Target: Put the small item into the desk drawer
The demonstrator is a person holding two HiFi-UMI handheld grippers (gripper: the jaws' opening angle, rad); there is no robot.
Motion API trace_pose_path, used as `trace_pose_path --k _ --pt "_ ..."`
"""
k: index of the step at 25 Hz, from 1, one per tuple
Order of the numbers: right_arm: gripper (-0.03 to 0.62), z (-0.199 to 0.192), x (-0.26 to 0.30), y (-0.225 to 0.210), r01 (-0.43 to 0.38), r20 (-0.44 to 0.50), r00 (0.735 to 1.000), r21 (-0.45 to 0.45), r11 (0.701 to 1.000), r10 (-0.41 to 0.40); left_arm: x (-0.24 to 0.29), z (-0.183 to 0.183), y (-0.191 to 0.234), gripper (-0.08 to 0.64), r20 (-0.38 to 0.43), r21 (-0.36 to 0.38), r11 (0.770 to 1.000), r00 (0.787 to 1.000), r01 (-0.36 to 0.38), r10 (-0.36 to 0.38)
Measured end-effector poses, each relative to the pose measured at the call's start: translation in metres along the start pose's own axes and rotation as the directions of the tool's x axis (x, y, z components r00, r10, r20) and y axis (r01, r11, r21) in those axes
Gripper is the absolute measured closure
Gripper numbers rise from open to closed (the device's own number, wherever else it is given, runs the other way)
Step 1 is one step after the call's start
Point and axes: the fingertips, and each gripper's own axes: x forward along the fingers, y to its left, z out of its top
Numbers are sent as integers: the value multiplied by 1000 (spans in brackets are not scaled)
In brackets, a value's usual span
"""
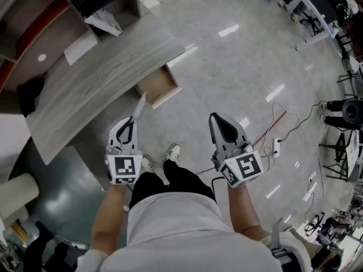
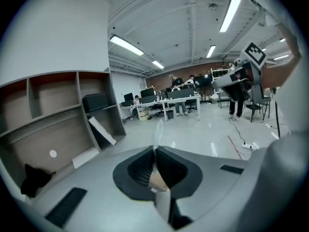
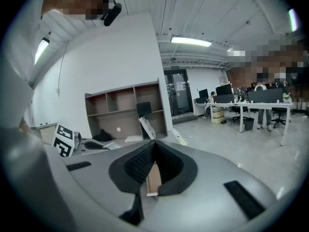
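Overhead, my left gripper (image 1: 134,119) held the thin translucent plastic strip (image 1: 140,102) near the open light-wood desk drawer (image 1: 159,86). I judged the carry under way, with the reach over that drawer next. Left gripper view: jaws clamped tight on the strip. Right gripper view: my right gripper (image 3: 153,143) was closed, empty.

An open-plan office. Beyond the wooden desk (image 1: 85,84), white tables (image 2: 179,99) carry monitors (image 2: 147,92) under strip lights (image 2: 126,45); cables (image 1: 283,126) trail across the polished floor (image 1: 238,67).
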Motion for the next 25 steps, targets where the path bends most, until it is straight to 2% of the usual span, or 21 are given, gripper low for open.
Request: trace_pose_path --k 9,13,19,25 --pt "569 -36 27 -9 -34 -63 997 15 999 35 81 -53 -16 538 -110 54 997 992 62 -55" --pt "569 -52 38 -13 -44 -81 996 30 999 46 111 -78 -26 538 -158 49 995 984 88 -79" --pt "569 -72 41 -19 -50 -113 992 40 998 54 142 -111 -44 538 -231 63 993 969 101 -84" --pt "569 -86 45 -27 -57 -138 989 42 997 62 168 -137 -52 538 -291 107 987 953 116 -80"
